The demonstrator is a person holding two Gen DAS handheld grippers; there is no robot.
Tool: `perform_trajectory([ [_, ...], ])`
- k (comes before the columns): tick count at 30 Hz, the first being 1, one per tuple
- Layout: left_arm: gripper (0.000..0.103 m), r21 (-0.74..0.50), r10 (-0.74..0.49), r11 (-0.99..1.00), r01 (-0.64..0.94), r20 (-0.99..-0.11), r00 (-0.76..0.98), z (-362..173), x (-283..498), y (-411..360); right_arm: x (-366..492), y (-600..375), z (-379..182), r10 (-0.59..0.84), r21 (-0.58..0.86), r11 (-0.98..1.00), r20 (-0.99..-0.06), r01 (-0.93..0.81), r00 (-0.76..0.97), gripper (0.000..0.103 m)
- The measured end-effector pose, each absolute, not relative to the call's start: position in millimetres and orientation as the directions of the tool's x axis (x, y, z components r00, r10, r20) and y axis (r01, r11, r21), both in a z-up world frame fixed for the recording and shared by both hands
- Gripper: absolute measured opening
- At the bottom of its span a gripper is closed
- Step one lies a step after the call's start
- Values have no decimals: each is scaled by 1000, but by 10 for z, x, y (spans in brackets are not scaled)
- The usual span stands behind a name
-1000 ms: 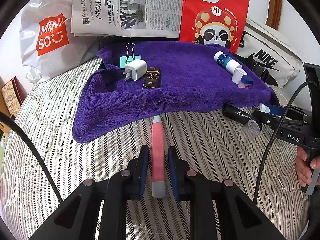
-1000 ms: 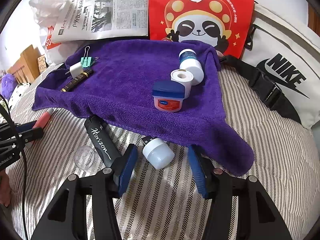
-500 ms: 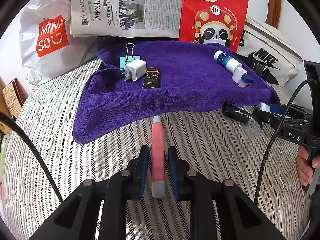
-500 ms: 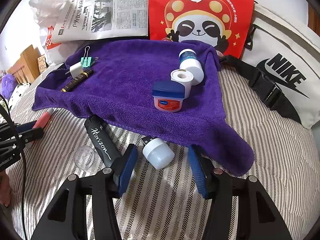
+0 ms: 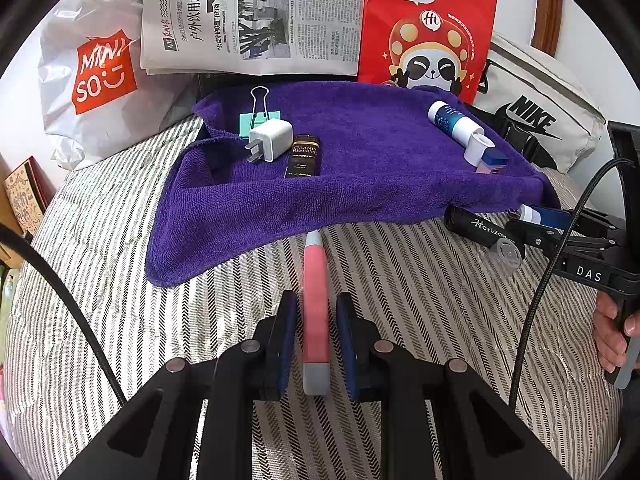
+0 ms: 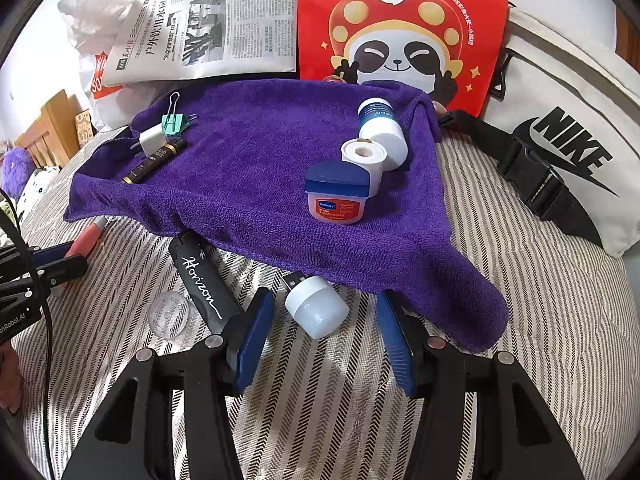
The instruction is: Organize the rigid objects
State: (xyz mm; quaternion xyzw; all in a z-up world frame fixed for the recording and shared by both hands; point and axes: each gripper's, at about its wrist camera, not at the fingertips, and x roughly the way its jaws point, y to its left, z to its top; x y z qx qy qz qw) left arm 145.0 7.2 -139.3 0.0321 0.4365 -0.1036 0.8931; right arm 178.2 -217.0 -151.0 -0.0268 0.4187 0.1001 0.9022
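A striped bed cover (image 5: 120,280) with a purple towel (image 5: 360,168) spread across its far half. The left gripper (image 5: 316,340) is clenched on a pink pen-shaped item with grey ends (image 5: 315,300), which lies lengthwise between its blue pads, its far tip just short of the towel's edge. The right gripper (image 6: 324,328) stands released, jaws apart around a small white USB night light (image 6: 318,306) lying on the cover, neither pad touching it; the plug end is partly tucked under the towel's hem. Beside it lie a black tube marked "Horizon" (image 6: 200,280) and a clear round lid (image 6: 168,314). On the towel: a blue-lidded jar (image 6: 336,196), a white cap (image 6: 362,156), a blue and white bottle (image 6: 378,128), a white charger (image 5: 270,140), a mint binder clip (image 5: 256,120) and a dark labelled stick (image 5: 304,156). The jar's label is too small to read. Only fingers (image 5: 612,332) of the person show, cut off at the frame's edge
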Motion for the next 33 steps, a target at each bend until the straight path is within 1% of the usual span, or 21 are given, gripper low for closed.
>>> perform_trajectory([
  [14,20,-33,-157,976,213,-786,597,-1390,1451,69,1786,-2172,-1507,158,35,978,-761,-203,630,54],
  [15,20,-33,-157,976,213,-786,597,-1390,1451,70,1784,-2168,-1504,159,36,978,-760,-204,631,53],
  [17,20,-34,-158,976,213,-786,597,-1390,1451,69,1778,-2159,-1497,175,44,975,-757,-218,630,48],
  [18,20,-33,-157,976,213,-786,597,-1391,1451,70,1772,-2155,-1492,178,45,974,-755,-220,632,41],
  [19,20,-33,-157,976,213,-786,597,-1391,1450,72,1767,-2159,-1490,178,45,974,-753,-220,633,32],
  [20,20,-33,-157,976,213,-786,597,-1390,1450,74,1764,-2162,-1488,179,46,974,-752,-220,635,30],
  [28,20,-40,-163,976,213,-786,597,-1393,1444,74,1770,-2247,-1491,228,111,969,-743,-221,629,30],
  [31,19,-77,-190,974,212,-783,593,-1391,1452,123,1777,-2264,-1492,237,123,968,-742,-220,628,30],
  [33,14,-92,-193,976,196,-781,594,-1390,1457,160,1772,-2255,-1490,232,117,969,-742,-219,629,30],
])
